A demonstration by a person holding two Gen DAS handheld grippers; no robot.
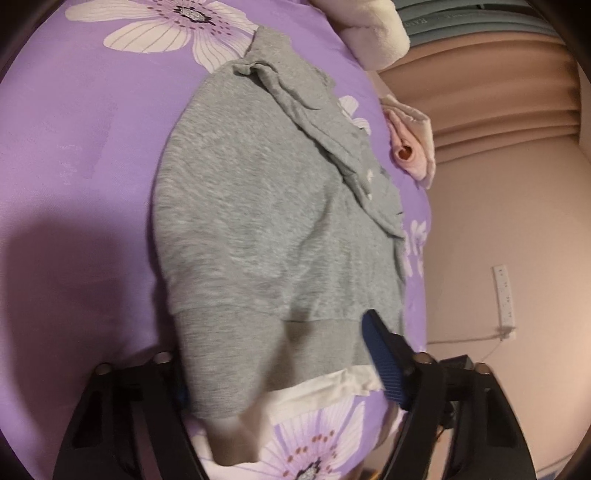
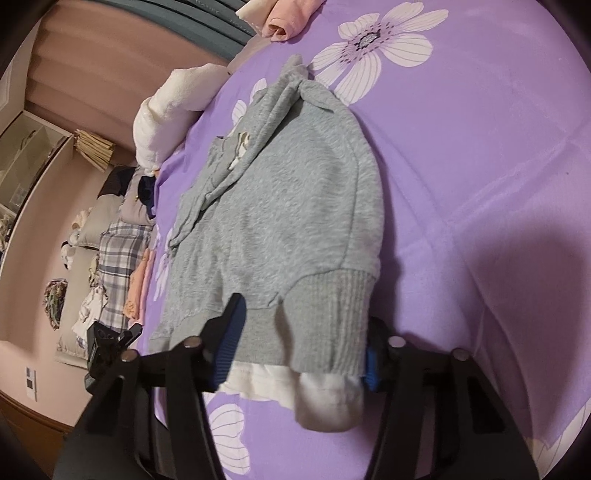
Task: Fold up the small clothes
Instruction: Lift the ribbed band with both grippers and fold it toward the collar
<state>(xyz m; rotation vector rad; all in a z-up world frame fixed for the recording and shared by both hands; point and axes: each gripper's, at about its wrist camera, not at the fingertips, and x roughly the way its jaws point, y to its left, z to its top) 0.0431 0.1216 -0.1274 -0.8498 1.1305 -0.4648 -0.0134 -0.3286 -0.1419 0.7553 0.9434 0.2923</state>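
Observation:
A small grey sweatshirt [image 1: 258,206] with a ribbed hem and a white inner layer lies on a purple flowered bedsheet [image 1: 81,155]. It also shows in the right wrist view [image 2: 288,206]. My left gripper [image 1: 280,354] straddles one bottom corner of the hem, jaws wide apart with the cloth between them. My right gripper [image 2: 301,339] straddles the other corner of the hem [image 2: 325,321], jaws also apart around the ribbing and white edge. A sleeve [image 1: 317,122] lies folded across the far side.
A cream fleece item [image 2: 173,107] and a rolled pink garment [image 2: 291,18] lie at the bed's far edge. A stack of folded clothes [image 2: 118,258] sits beside the bed. A power strip [image 1: 504,295] hangs on the pink wall.

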